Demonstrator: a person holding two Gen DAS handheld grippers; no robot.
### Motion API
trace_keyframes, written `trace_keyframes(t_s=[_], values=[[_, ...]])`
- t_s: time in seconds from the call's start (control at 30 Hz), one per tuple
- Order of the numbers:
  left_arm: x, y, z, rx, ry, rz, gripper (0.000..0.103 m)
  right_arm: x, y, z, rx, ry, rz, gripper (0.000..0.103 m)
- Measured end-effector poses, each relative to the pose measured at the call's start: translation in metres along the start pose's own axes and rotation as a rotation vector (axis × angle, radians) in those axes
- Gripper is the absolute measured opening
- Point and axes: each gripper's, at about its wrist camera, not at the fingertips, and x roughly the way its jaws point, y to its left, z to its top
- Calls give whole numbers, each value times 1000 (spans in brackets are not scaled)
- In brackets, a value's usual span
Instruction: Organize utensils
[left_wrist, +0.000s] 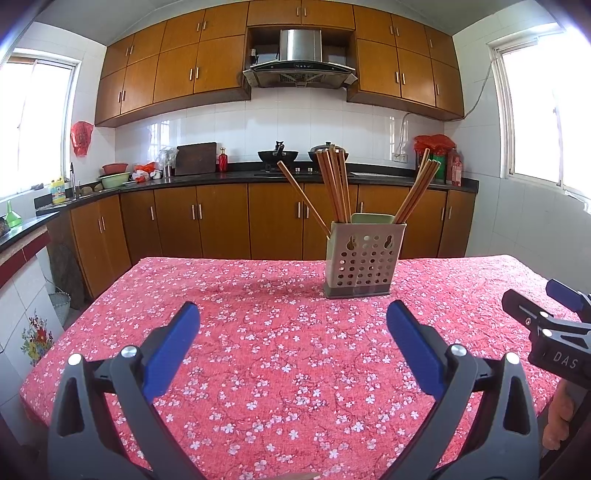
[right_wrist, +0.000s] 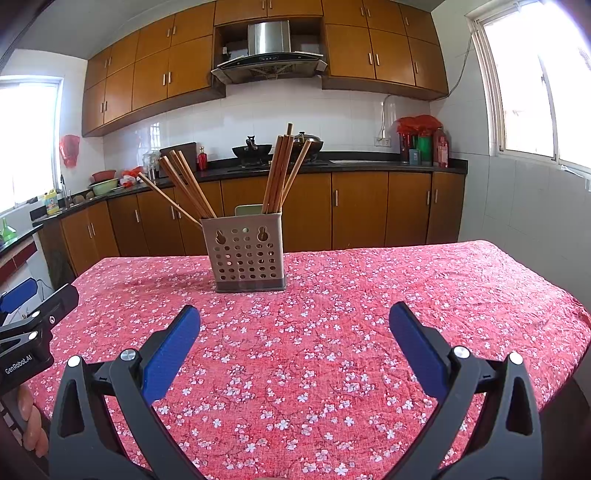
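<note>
A beige perforated utensil holder stands on the red floral tablecloth, with several wooden chopsticks leaning out of it in separate bunches. It also shows in the right wrist view, with its chopsticks. My left gripper is open and empty, above the cloth, short of the holder. My right gripper is open and empty too, also short of the holder. Each gripper shows at the edge of the other's view: the right one, the left one.
The table ends at a far edge behind the holder and at side edges left and right. Beyond it are wooden cabinets, a black counter with woks, bowls and bottles, and windows on both sides.
</note>
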Motion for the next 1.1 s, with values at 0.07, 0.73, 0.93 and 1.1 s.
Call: trace_keyframes(t_s=[0.07,0.73,0.93,1.1], values=[[0,0,0,0,0,0,99,0,1,0,0,0,1,101],[1,-2,0,3,3,3,99,0,3,1,5,4,-4,101],[2,-2,-1,1,6,2,99,-1,2,1,6,4,-4,101],[2,-2,-1,0,5,3,99,-1,2,1,6,4,-3,101]])
